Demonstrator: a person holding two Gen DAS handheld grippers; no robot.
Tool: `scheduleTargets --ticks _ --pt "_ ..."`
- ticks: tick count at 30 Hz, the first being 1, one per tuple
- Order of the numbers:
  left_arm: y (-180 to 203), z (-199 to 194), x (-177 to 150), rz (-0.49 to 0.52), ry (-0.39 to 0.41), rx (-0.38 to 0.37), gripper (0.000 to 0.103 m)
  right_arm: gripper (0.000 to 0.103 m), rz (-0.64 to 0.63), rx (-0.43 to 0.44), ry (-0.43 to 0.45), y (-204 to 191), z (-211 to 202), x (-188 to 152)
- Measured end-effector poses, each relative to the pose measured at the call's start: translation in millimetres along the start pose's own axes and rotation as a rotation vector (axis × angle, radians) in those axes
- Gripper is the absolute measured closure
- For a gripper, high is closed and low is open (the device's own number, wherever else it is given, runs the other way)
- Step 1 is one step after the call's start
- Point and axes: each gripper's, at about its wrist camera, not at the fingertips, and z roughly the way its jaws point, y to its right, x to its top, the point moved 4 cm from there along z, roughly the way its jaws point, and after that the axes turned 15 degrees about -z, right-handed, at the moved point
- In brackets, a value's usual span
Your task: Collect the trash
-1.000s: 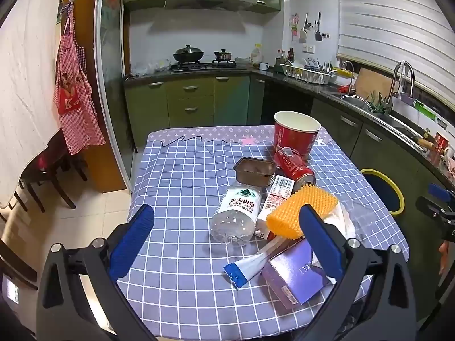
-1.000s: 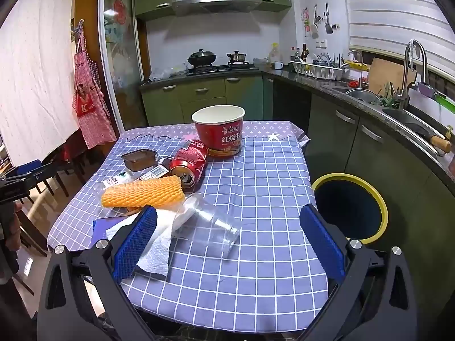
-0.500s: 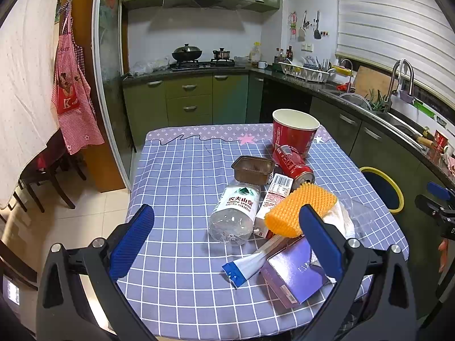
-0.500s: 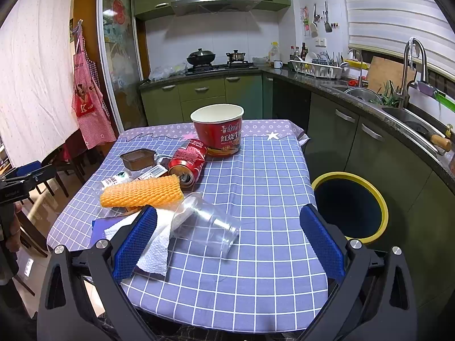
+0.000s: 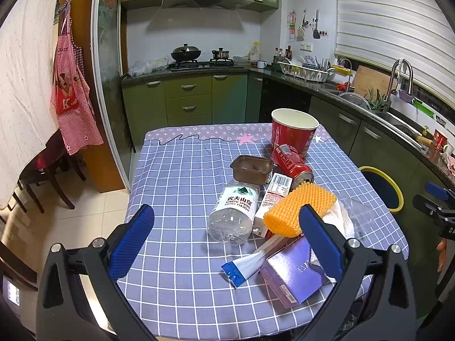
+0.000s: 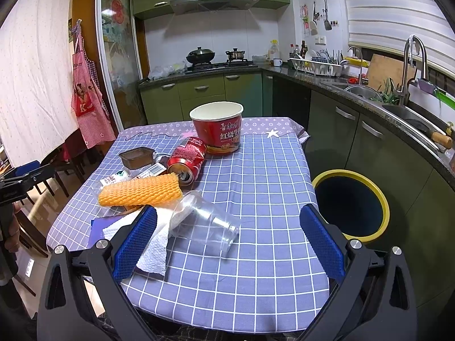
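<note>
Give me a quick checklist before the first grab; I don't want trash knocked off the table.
1. Left claw open and holding nothing: ok.
2. Right claw open and holding nothing: ok.
3. Bin beside the table, mouth uncovered: ok.
4. Clear cup lying on its side nearest the right claw, nothing on top of it: ok.
5. Water bottle free to lift: not ok, it touches the carton beside it.
6. Soda can emptied: cannot tell.

Trash-strewn table (image 5: 176,187), tool (image 5: 224,224) agape.
</note>
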Motion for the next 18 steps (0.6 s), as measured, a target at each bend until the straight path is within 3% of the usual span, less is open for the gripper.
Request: scheduleTargets --ticks 18 --pt "2.1 1.5 -2.2 0.003 -0.008 0.001 0.006 0.004 0.004 0.002 -0.005 -0.4 5.6 -4.8"
